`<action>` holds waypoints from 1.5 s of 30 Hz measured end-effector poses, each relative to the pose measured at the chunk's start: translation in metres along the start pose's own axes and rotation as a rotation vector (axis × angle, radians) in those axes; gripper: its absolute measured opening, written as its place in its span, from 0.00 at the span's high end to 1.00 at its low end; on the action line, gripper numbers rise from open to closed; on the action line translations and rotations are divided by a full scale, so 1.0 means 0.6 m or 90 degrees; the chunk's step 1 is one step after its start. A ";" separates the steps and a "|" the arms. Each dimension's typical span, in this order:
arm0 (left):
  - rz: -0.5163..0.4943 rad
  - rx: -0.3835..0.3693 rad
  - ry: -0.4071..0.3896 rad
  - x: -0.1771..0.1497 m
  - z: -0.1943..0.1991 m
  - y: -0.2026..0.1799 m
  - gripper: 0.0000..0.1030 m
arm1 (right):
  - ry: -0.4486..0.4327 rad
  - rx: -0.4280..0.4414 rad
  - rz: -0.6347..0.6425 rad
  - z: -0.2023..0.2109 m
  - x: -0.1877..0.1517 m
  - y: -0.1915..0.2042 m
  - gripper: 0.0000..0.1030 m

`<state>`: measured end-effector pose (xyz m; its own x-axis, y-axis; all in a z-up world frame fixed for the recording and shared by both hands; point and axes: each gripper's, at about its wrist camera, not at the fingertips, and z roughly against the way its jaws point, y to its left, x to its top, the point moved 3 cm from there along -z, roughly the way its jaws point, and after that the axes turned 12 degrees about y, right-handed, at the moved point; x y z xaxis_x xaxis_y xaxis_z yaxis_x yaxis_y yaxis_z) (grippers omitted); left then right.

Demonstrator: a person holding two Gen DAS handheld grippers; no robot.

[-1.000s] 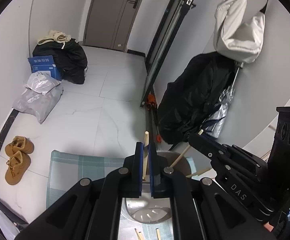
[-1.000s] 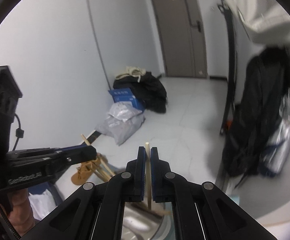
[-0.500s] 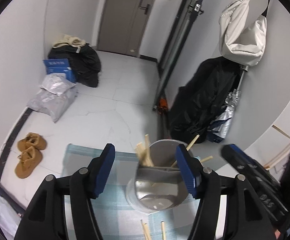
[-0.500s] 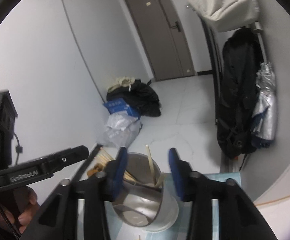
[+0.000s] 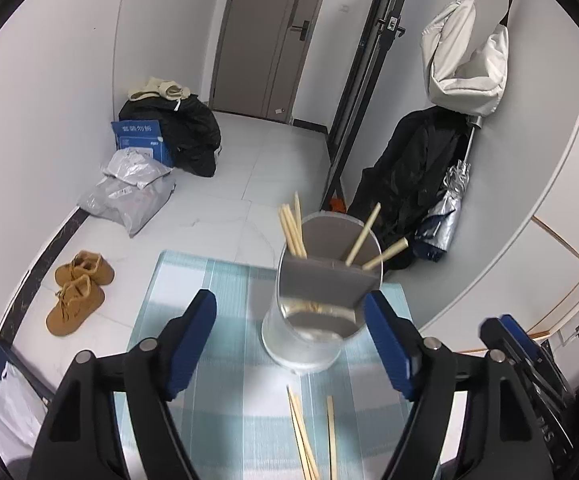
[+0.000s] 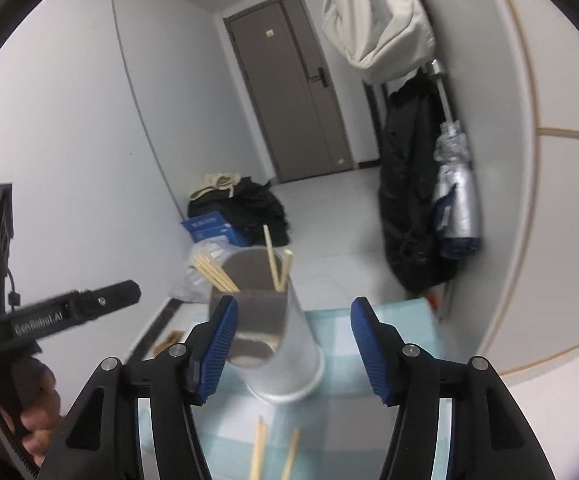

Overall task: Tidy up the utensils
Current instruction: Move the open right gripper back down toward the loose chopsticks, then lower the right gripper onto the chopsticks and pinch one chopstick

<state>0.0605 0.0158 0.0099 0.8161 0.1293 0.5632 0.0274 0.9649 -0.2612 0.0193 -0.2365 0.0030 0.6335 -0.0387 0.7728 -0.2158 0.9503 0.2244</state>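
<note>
A shiny metal holder (image 5: 313, 320) stands on the pale blue checked mat (image 5: 209, 280) with several wooden chopsticks (image 5: 291, 232) leaning inside it. A few loose chopsticks (image 5: 303, 436) lie on the mat in front of it. My left gripper (image 5: 291, 344) hangs just short of the holder, its jaws opening and nothing gripped. In the right wrist view the holder (image 6: 285, 344) and its chopsticks (image 6: 277, 264) sit ahead of my right gripper (image 6: 293, 346), whose jaws are also opening and hold nothing. Loose chopsticks (image 6: 259, 448) lie below it.
The left gripper (image 6: 69, 312) and the hand (image 6: 37, 412) holding it show at the left of the right wrist view. On the floor lie brown shoes (image 5: 77, 292), grey parcels (image 5: 129, 192) and a blue box (image 5: 141, 140). A black coat (image 5: 413, 176) and white bag (image 5: 465, 56) hang at right.
Both grippers were shut on a chopstick above the holder. Both have opened wide and pulled back, and those chopsticks now stand in the holder.
</note>
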 end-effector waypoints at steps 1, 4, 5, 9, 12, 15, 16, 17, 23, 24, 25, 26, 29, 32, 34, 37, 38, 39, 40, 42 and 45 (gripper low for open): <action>-0.004 0.003 0.002 -0.010 -0.001 -0.002 0.28 | -0.008 -0.004 -0.003 0.012 -0.012 -0.002 0.36; -0.025 0.018 0.000 -0.032 0.000 -0.007 0.27 | -0.014 -0.013 0.000 0.028 -0.038 -0.004 0.34; -0.028 0.024 0.000 -0.038 -0.001 -0.008 0.26 | -0.015 -0.014 0.000 0.032 -0.046 -0.002 0.34; -0.035 0.032 -0.001 -0.071 0.000 -0.010 0.19 | -0.005 -0.005 -0.015 0.035 -0.072 -0.005 0.33; -0.045 0.036 0.001 -0.095 -0.002 -0.009 0.17 | 0.013 0.003 -0.017 0.031 -0.090 -0.008 0.33; -0.050 0.054 0.010 -0.114 -0.013 -0.009 0.15 | 0.024 0.010 -0.010 0.029 -0.106 -0.011 0.33; -0.049 0.053 0.015 -0.120 -0.018 -0.008 0.15 | 0.029 0.014 -0.011 0.029 -0.111 -0.012 0.32; -0.045 0.049 0.020 -0.126 -0.024 -0.006 0.15 | 0.040 0.022 -0.014 0.025 -0.116 -0.016 0.32; -0.030 0.043 0.060 -0.150 -0.064 0.011 0.15 | 0.117 0.038 -0.020 -0.009 -0.143 -0.024 0.32; -0.032 0.041 0.066 -0.154 -0.070 0.011 0.15 | 0.127 0.035 -0.018 -0.016 -0.147 -0.023 0.32; -0.040 0.044 0.077 -0.160 -0.080 0.012 0.15 | 0.140 0.033 -0.016 -0.025 -0.151 -0.022 0.32; -0.045 0.048 0.084 -0.163 -0.087 0.013 0.15 | 0.154 0.031 -0.018 -0.036 -0.155 -0.022 0.32; -0.042 0.047 0.103 -0.174 -0.102 0.025 0.15 | 0.196 0.029 -0.031 -0.064 -0.168 -0.026 0.32; -0.036 0.054 0.112 -0.182 -0.110 0.037 0.15 | 0.219 0.015 -0.036 -0.080 -0.178 -0.028 0.36; -0.028 0.072 0.112 -0.183 -0.111 0.042 0.15 | 0.239 0.018 -0.030 -0.094 -0.181 -0.025 0.38; -0.007 0.059 0.112 -0.183 -0.109 0.051 0.15 | 0.272 0.005 -0.021 -0.120 -0.186 -0.020 0.38; -0.007 0.056 0.114 -0.181 -0.112 0.053 0.15 | 0.286 0.002 -0.022 -0.131 -0.187 -0.020 0.39; -0.005 0.052 0.116 -0.178 -0.113 0.055 0.15 | 0.299 0.002 -0.022 -0.140 -0.188 -0.021 0.41; 0.003 0.050 0.118 -0.174 -0.113 0.059 0.15 | 0.310 0.000 -0.023 -0.148 -0.189 -0.021 0.41; 0.020 0.042 0.115 -0.166 -0.113 0.067 0.15 | 0.343 -0.001 -0.019 -0.167 -0.189 -0.019 0.42; 0.037 0.046 0.106 -0.157 -0.108 0.078 0.15 | 0.366 -0.008 0.005 -0.189 -0.184 -0.012 0.42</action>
<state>0.0224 0.0341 -0.1064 0.8995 0.1513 0.4100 -0.0593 0.9717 -0.2285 0.0350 -0.2039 -0.1510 0.9347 0.1395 0.3270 -0.2159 0.9535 0.2103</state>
